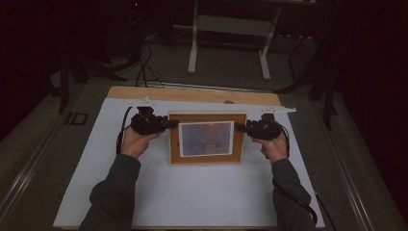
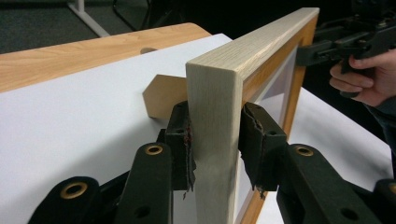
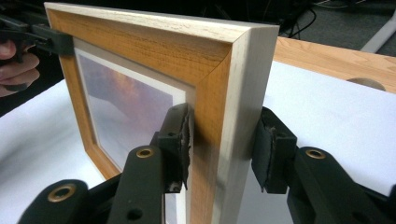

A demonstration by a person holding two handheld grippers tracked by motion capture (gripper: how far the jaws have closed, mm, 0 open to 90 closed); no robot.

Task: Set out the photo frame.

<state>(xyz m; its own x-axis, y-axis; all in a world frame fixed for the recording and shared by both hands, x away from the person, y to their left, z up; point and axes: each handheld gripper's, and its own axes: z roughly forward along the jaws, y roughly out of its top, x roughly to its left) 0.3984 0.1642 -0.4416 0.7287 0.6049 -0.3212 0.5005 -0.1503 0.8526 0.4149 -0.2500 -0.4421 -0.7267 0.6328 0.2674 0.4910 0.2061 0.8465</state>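
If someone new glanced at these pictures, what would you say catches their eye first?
The wooden picture frame standing upright in the middle of the white table sheet, its orange and violet print facing the person. Next, the left gripper and the right gripper meeting its two side edges. In the left gripper view the black fingers straddle the pale edge, with a brown stand flap behind.

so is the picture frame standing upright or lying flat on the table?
Upright. The picture frame stands on its bottom edge on the white table cover, picture facing the person, and the left gripper view shows its rear stand behind it.
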